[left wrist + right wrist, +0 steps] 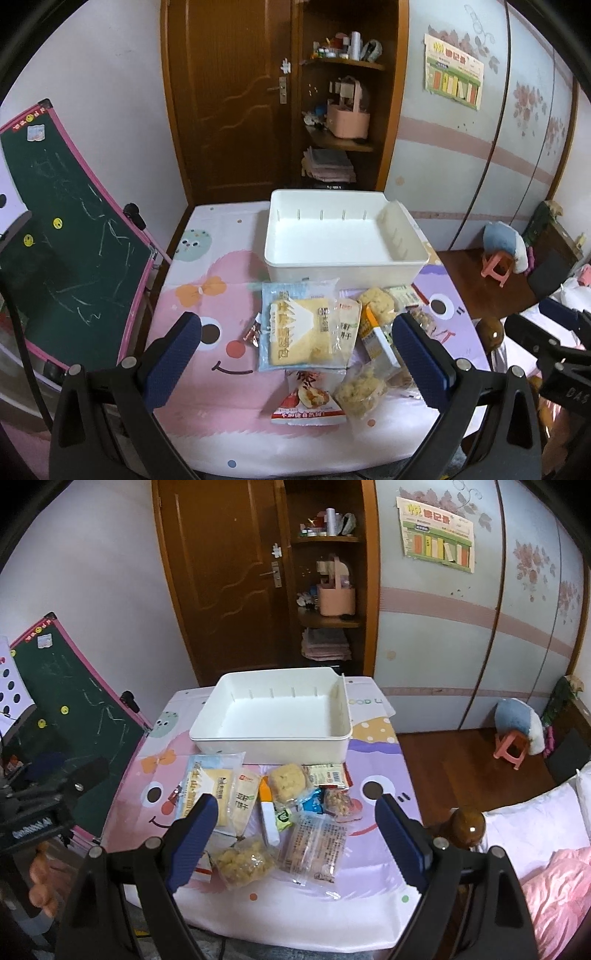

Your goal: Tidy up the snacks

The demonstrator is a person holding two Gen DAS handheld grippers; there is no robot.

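Observation:
An empty white bin (343, 236) (273, 716) stands at the far side of the table. Several snack packs lie in front of it: a blue-and-yellow bread pack (295, 328) (212, 786), a red-and-white bun pack (308, 400), a clear pack of yellow puffs (360, 393) (243, 862), a round yellow cake (376, 302) (288, 781), an orange-and-white stick pack (378, 339) (267, 816) and a clear printed cracker pack (314, 845). My left gripper (295, 354) is open above the packs. My right gripper (295, 830) is open above them too. Neither holds anything.
The table has a pink and purple cartoon cloth (207, 332) (373, 760). A green chalkboard (62, 229) (81, 709) leans at the left. A wooden door and shelf (332, 110) stand behind. A pink stool (511, 751) and a bed (546, 849) are at the right.

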